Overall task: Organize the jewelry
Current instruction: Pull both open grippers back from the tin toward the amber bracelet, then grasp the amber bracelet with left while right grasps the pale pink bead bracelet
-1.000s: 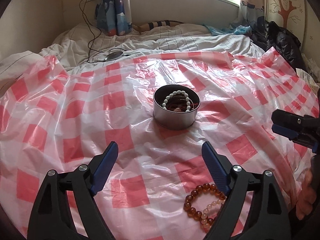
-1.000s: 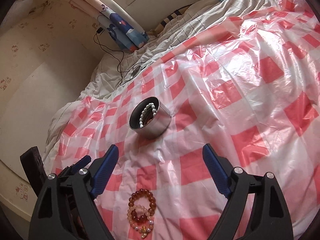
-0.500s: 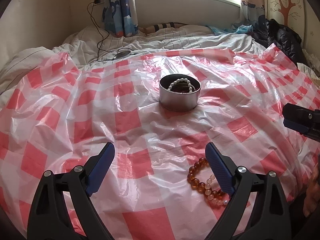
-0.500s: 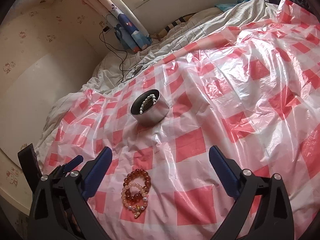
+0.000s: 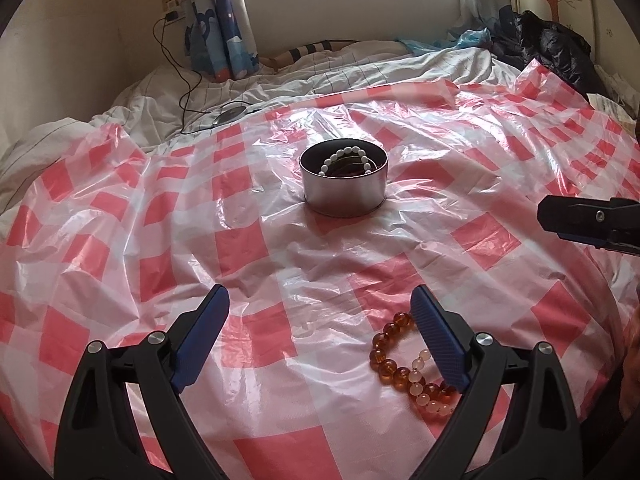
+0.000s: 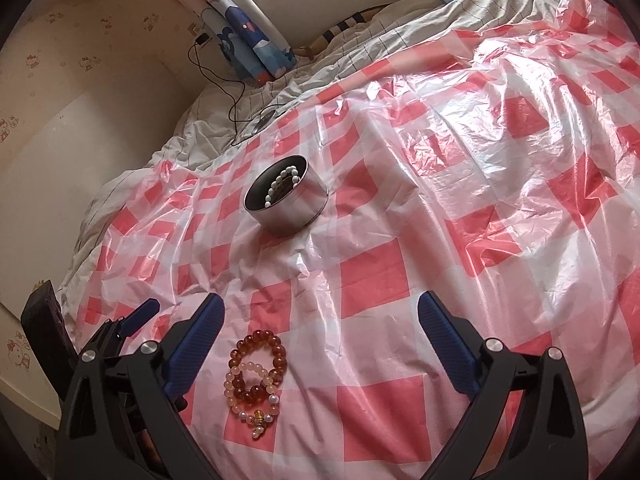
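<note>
A round metal tin (image 5: 344, 184) stands on the red-and-white checked plastic sheet (image 5: 120, 240); it holds a white bead bracelet (image 5: 344, 157) and darker jewelry. It also shows in the right wrist view (image 6: 286, 196). An amber bead bracelet (image 6: 258, 364) and a pale pink bead bracelet (image 6: 250, 392) lie overlapped on the sheet near me. In the left wrist view they (image 5: 404, 364) sit by the right finger of my left gripper (image 5: 320, 324), which is open and empty. My right gripper (image 6: 320, 332) is open and empty, with the bracelets by its left finger.
The sheet covers a bed with rumpled white bedding (image 5: 320, 76). A black cable and round device (image 5: 230, 114) lie at the far left. Dark clothing (image 5: 552, 48) is piled at the far right. A wall runs along the left (image 6: 60, 160).
Both grippers have drawn back and tilted up, so the tin looks farther away and more of the bracelets shows. Nothing was grasped or moved.
</note>
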A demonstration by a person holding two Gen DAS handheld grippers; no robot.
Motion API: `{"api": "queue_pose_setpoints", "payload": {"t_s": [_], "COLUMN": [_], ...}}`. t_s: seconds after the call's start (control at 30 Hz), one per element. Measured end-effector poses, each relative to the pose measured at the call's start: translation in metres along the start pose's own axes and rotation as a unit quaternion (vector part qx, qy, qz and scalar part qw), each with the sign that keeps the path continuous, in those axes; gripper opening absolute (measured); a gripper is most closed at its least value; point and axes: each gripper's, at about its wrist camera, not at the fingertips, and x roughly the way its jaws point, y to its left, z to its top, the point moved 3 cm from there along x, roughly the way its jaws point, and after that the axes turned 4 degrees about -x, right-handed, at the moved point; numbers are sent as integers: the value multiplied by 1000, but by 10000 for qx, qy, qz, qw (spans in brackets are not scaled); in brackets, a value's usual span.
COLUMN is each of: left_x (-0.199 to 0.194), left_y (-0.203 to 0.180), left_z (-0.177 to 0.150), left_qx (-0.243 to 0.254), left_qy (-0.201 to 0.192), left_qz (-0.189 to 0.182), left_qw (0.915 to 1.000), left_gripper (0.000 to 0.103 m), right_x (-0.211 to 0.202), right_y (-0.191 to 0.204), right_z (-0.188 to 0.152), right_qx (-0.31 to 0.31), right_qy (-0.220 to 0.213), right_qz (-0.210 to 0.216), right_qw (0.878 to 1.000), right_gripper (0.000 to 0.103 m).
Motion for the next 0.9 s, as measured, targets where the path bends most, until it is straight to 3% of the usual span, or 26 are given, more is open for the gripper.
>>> {"api": "queue_pose_setpoints", "payload": {"t_s": [0.4,0.43,0.5,0.57,0.63,0.67,0.73,0.87,0.9], "left_x": [0,0,4,13,27,33,39,45,47], "left_y": [-9,-10,-11,-4,5,9,11,3,0], "left_z": [2,2,2,0,-3,-5,-9,-17,-20], "left_qx": [185,201,2,-545,-1222,-1428,-1577,-1249,-1093], "left_qy": [-106,-94,119,493,946,1099,1231,1331,1337], "left_qz": [43,3,-506,-1271,-1989,-2186,-2358,-2084,-1886], "left_qw": [9998,9998,9986,9892,9678,9590,9510,9609,9667], "left_gripper": [88,88,88,88,84,80,72,66,66], "right_x": [7,7,9,10,11,11,12,13,13], "right_y": [0,-1,-1,-2,-4,-5,-5,-6,-7], "right_z": [-1,-1,-1,-1,-1,-1,-1,-2,-2], "right_qx": [-85,-96,-126,-133,-110,-107,-123,-152,-147], "right_qy": [147,159,175,183,207,213,241,279,278], "right_qz": [-45,-48,-75,-96,-103,-108,-114,-132,-127], "right_qw": [9998,9998,9997,9997,9997,9997,9996,9994,9994], "right_gripper": [93,93,93,93,93,93,93,93,93]}}
